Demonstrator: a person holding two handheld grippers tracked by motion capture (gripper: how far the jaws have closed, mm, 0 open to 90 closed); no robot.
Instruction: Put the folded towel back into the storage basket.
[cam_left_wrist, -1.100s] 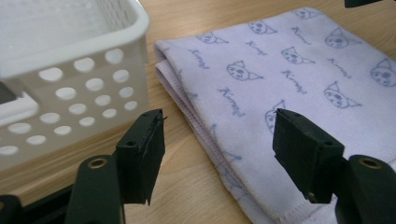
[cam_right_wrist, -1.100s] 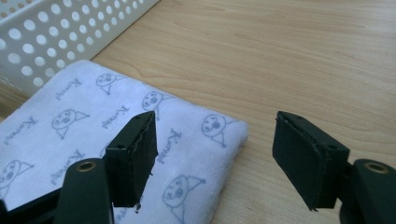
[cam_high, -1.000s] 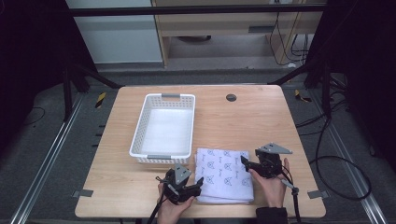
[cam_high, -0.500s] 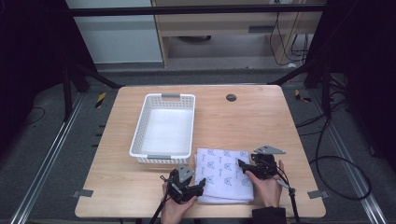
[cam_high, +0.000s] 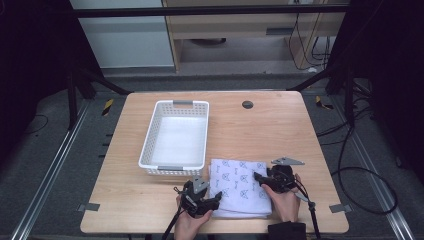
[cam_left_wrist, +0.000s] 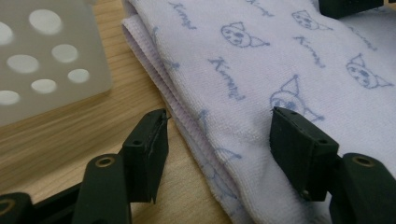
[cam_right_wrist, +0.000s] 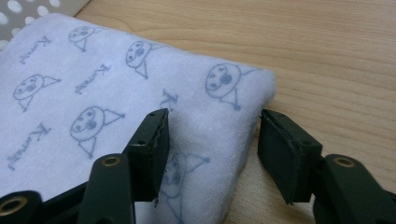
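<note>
From above we see a wooden table (cam_high: 280, 130) with a white perforated basket (cam_high: 175, 137) on its left-middle part, its inside bare, and a folded pale towel (cam_high: 239, 187) printed with blue cat faces and lettering lying flat just in front of and to the right of the basket, near the table's front edge. We hold the left gripper (cam_high: 216, 199) low at the towel's front-left corner, and the right gripper (cam_high: 258, 177) at the towel's right side, its grey three-cornered plate sticking out above it. In the left gripper view we look along the left gripper (cam_left_wrist: 219, 128) with its jaws parted wide: one jaw sits over bare wood beside the towel's layered folded edge, the other over the printed cloth (cam_left_wrist: 261, 70), so that edge runs between them without being pinched; the basket's holed wall (cam_left_wrist: 44, 56) stands close at upper left, and a dark piece of the other gripper (cam_left_wrist: 350, 5) shows at the top right corner. In the right gripper view the right gripper (cam_right_wrist: 212, 135) is likewise spread apart, straddling the towel's rounded folded corner (cam_right_wrist: 219, 121), one jaw above the cloth and the other just off its edge over the wood (cam_right_wrist: 327, 56); we cannot tell whether the jaw tips touch the fabric. A small dark round insert (cam_high: 247, 104) sits in the tabletop near the far edge.
</note>
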